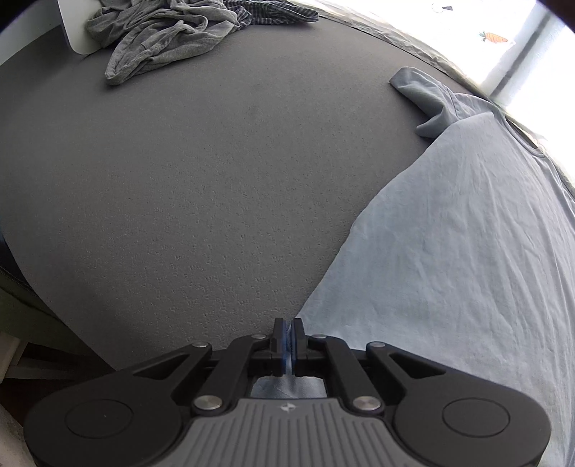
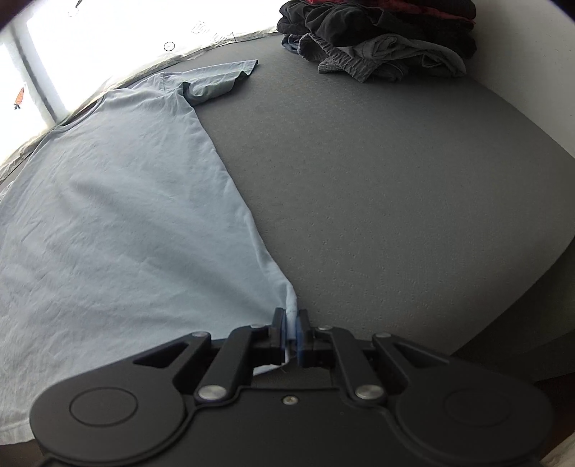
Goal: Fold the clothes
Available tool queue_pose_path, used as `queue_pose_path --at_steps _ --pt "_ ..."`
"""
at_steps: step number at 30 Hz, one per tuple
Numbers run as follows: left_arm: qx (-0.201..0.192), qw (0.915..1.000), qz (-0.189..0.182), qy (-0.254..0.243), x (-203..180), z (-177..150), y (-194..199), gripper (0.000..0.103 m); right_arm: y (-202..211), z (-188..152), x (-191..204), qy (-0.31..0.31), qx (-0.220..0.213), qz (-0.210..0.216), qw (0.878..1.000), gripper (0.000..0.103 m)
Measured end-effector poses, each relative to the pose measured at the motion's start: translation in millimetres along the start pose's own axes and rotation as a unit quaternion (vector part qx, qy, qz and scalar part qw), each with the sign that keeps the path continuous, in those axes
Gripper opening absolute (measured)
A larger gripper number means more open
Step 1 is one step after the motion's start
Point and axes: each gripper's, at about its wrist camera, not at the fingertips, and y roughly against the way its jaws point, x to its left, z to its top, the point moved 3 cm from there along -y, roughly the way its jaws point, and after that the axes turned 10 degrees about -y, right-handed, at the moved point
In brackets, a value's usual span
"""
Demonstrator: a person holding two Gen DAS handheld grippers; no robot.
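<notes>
A light blue shirt (image 1: 467, 233) is lying spread flat on the gray bed (image 1: 197, 197). The left tongs (image 1: 288, 336) are pinching one bottom corner of the shirt, squeezed tight on the cloth. The right tongs (image 2: 291, 328) are pinching the other bottom corner the same way. A pile of gray clothes (image 1: 161, 32) is sitting far off at the bed's end, and a pile of dark clothes (image 2: 377, 36) is sitting at the other end.

Shirt spread flat on the bed

The shirt (image 2: 118, 215) lay on the bed (image 2: 377, 179), collar toward the window (image 2: 107, 39); clothes piles (image 1: 161, 32) sat at the bed's far corners.
</notes>
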Motion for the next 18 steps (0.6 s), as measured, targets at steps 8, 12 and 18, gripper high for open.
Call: queue_pose_path --at_steps 8,12,18 --pt "0.014 0.9999 -0.005 -0.005 2 6 -3 0.011 1 5 13 0.027 -0.009 -0.037 0.999 0.022" --pt "0.018 0.9997 -0.007 -0.018 2 7 -2 0.024 2 7 19 0.041 -0.013 -0.055 0.998 0.030" --pt "0.030 0.9992 -0.006 -0.025 7 7 2 0.034 7 16 40 0.055 -0.048 -0.060 0.996 0.038"
